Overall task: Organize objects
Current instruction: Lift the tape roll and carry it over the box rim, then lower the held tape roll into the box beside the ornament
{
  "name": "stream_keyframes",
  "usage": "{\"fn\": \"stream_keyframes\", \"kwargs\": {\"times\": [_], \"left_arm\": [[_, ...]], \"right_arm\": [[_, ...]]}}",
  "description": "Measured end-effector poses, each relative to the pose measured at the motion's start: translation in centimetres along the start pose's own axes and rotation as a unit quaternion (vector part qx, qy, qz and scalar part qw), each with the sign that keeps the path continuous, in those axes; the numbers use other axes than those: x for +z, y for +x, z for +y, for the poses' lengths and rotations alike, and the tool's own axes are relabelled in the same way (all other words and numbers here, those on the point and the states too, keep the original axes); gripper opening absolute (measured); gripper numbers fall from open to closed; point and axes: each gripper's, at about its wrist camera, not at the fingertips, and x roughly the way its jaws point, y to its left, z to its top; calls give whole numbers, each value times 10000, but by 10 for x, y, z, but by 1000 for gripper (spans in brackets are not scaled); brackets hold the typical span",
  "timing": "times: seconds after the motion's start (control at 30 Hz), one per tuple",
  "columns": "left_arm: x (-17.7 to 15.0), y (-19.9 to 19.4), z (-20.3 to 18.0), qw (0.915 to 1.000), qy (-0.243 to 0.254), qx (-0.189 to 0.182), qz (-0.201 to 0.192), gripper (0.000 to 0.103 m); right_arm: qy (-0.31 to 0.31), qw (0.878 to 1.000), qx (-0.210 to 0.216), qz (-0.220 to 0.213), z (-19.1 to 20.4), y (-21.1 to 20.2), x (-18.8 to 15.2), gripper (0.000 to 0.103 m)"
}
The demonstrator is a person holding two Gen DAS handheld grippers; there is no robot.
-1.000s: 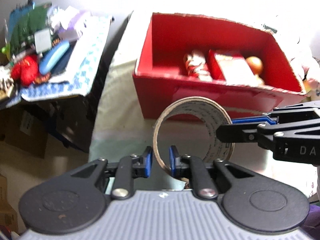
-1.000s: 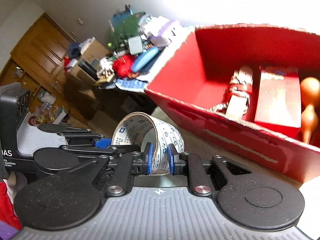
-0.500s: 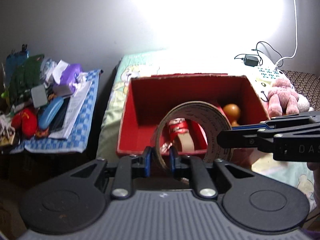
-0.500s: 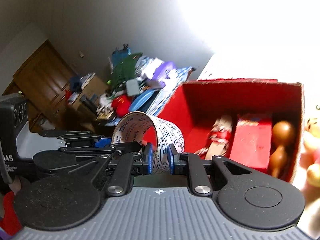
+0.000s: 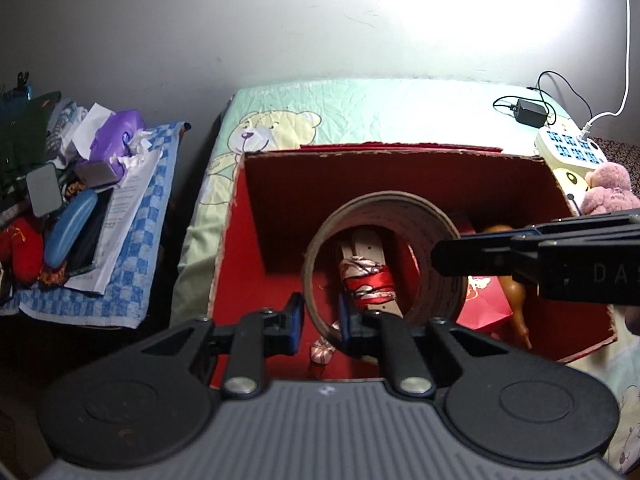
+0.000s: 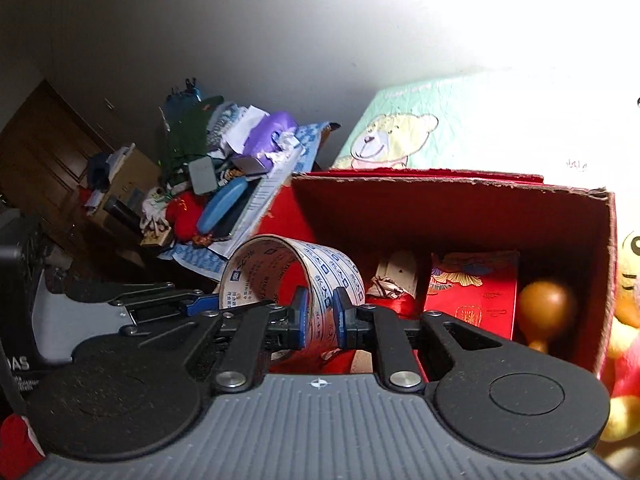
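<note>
The tape roll (image 5: pixel 384 256) has been carried from outside the red box (image 5: pixel 400 172) to above its interior.

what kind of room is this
Most likely a bedroom at home. A bed with a pale green teddy-bear print quilt fills the far side, a pink plush toy lies on it beside a white power strip, and a cluttered side table under a blue checked cloth stands next to it.

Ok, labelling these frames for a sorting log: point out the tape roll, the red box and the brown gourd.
tape roll (image 6: pixel 340 270): right wrist view, printed outer band.
red box (image 5: pixel 256 216): left wrist view, inner left wall.
brown gourd (image 6: pixel 546 300): right wrist view, round bulb.
</note>
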Motion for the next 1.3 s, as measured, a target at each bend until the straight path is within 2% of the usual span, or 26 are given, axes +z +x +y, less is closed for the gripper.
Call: {"fn": "stream_keyframes", "kwargs": {"times": [0.23, 0.5, 0.73, 0.9, 1.03, 1.1, 1.3], "left_arm": [[5, 32, 8, 9990, -50, 307, 307, 13], [8, 53, 11, 9971, -54, 570, 511, 16], [10, 64, 3, 9947, 164, 871, 523, 22], [11, 68, -1, 9940, 256, 956, 455, 33], [13, 69, -1, 9945, 246, 913, 440, 35], [13, 66, 0, 9952, 234, 865, 403, 44], [11, 60, -6, 9968, 303, 661, 333, 46]], "right_arm": [[50, 9985, 31, 547, -12, 39, 10, 13], [372, 9935, 335, 1021, -37, 69, 16, 11], [621, 9901, 401, 1194, -53, 86, 15, 9], [936, 9880, 412, 1162, -62, 89, 17, 9], [940, 9892, 229, 1102, -62, 87, 18, 8], [900, 9894, 55, 1136, -60, 86, 17, 8], [569, 9912, -357, 1140, -50, 83, 18, 7]]}}
